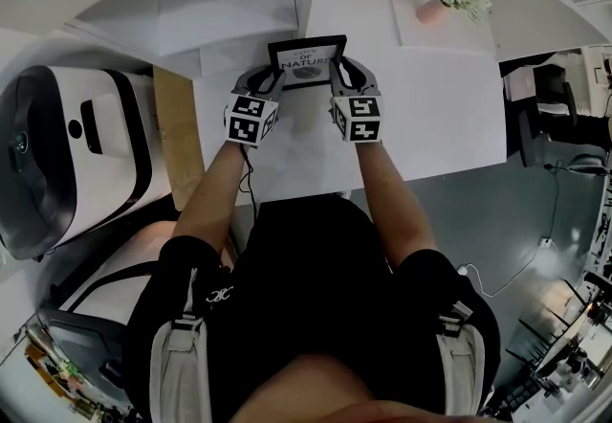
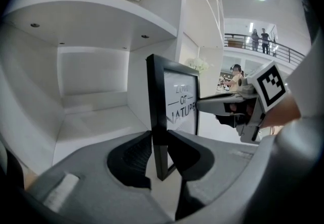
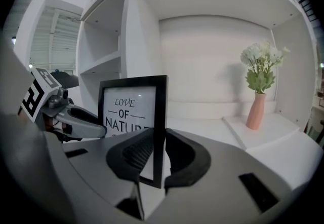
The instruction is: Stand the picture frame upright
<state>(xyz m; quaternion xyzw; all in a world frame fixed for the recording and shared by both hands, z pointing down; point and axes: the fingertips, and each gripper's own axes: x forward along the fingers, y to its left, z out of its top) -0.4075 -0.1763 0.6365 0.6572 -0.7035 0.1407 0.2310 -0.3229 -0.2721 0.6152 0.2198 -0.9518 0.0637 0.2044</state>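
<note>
Picture frame [image 1: 306, 59] stands upright on the white surface [image 1: 430, 115], well to the left of the pink vase [image 1: 432, 11] of white flowers, with its "LOVE OF NATURE" print facing me. My right claw [image 1: 337, 75] is clenched on the frame's side edge nearer the vase. My left claw [image 1: 277, 77] is clenched on the edge farther from it. A white shelf unit [image 1: 239, 0] rises behind frame and vase.
</note>
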